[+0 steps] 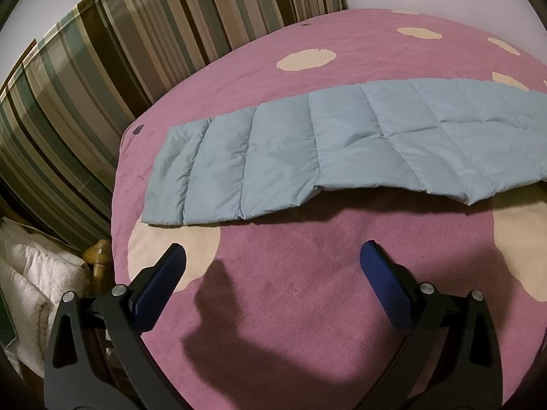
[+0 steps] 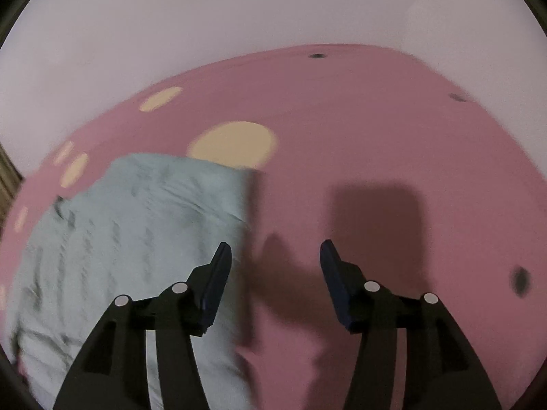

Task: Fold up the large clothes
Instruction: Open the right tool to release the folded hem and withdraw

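A light blue quilted garment [image 1: 324,150] lies flat as a long band across the pink bed cover [image 1: 294,294]. My left gripper [image 1: 273,256] is open and empty, hovering over the cover just in front of the garment's near edge. In the right wrist view the same garment [image 2: 136,232] lies at the left, blurred by motion. My right gripper [image 2: 275,254] is open and empty; its left finger [image 2: 218,273] is over the garment's right edge, its right finger [image 2: 333,273] over bare pink cover [image 2: 393,143].
The pink cover has cream spots [image 1: 306,59]. A striped curtain [image 1: 102,68] hangs behind the bed at the left. White folded bedding [image 1: 37,280] and a wooden bedpost [image 1: 99,256] stand beside the bed's left edge. A pale wall [image 2: 239,17] lies beyond the bed.
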Action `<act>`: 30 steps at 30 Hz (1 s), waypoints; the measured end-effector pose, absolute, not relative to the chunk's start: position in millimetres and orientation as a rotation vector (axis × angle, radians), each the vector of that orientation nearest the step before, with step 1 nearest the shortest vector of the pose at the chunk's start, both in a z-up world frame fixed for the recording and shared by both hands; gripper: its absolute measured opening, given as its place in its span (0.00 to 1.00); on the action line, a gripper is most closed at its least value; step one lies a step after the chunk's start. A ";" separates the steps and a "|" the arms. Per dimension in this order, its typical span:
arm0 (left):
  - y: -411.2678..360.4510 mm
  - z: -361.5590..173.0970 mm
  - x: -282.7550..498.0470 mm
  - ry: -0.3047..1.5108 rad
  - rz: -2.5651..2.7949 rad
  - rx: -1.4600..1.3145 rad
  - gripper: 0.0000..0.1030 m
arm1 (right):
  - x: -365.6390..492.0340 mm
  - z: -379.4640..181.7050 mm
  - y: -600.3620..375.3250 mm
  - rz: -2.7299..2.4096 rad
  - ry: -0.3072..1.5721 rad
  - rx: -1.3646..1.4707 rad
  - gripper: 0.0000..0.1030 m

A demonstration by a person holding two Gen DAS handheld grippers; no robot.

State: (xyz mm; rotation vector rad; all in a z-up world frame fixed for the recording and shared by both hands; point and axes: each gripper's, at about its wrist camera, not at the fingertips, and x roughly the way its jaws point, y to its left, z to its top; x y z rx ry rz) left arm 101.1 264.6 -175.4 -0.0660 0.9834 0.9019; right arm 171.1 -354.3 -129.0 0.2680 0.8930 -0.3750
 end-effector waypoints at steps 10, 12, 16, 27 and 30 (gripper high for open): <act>265.4 -174.8 101.1 0.985 0.902 -0.064 0.98 | 72.3 -173.9 -376.0 -0.528 0.960 0.233 0.64; 265.4 -174.7 100.9 0.983 0.901 -0.067 0.98 | 69.0 -175.4 -373.6 -0.547 0.933 0.196 0.67; 265.9 -176.3 101.8 0.981 0.893 -0.086 0.98 | 73.6 -176.6 -371.0 -0.569 0.937 0.193 0.74; 280.6 -176.2 88.8 0.948 0.821 -0.236 0.98 | 77.3 -176.7 -370.9 -0.577 0.932 0.209 0.78; 283.8 -173.0 83.2 0.948 0.767 -0.264 0.98 | 75.8 -176.2 -371.6 -0.578 0.931 0.205 0.78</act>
